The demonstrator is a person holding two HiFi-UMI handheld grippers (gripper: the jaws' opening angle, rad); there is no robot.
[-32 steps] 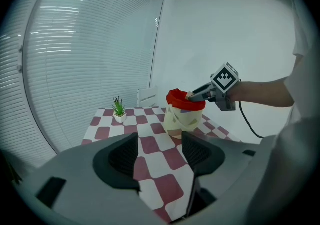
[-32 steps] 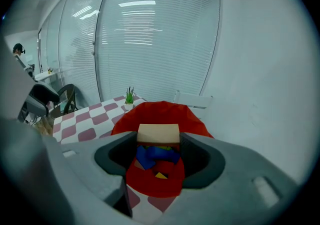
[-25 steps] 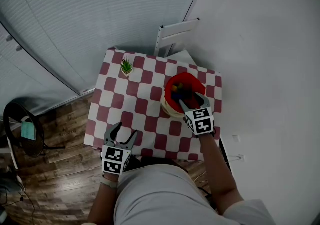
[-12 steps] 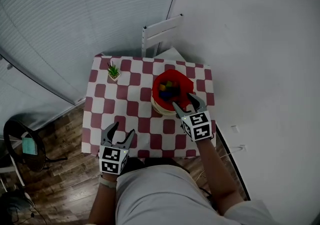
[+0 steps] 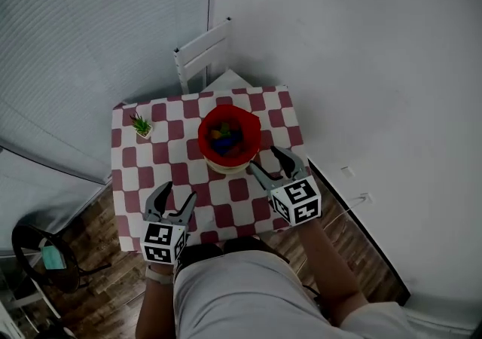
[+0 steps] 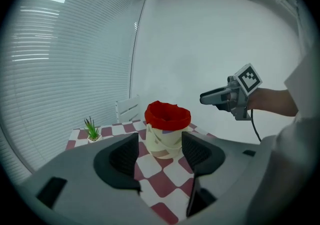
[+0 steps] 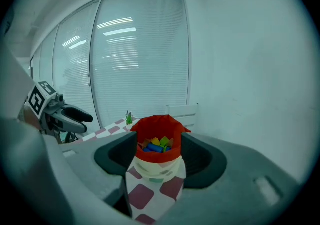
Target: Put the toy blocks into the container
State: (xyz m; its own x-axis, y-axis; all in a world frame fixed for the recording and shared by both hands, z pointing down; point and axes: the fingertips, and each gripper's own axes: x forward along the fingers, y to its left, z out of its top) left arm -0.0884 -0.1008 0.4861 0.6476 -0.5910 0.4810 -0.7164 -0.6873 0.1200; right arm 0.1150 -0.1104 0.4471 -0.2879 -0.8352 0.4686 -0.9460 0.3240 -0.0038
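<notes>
Your left claw (image 5: 172, 200) hangs open and empty over the near edge of the bench (image 5: 177, 157). The toy blocks (image 5: 224, 136) lie inside the red-lined container (image 5: 251, 123) at mid-bench, ahead and to that claw's right. Your right claw (image 5: 269, 166), also open and empty, is nearer, just beside the container's near right side. No loose block shows.

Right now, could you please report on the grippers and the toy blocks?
Left gripper open, empty. Right gripper open, empty. Toy blocks inside red-lined bucket. Potted plant stands apart, not in the way.
</notes>
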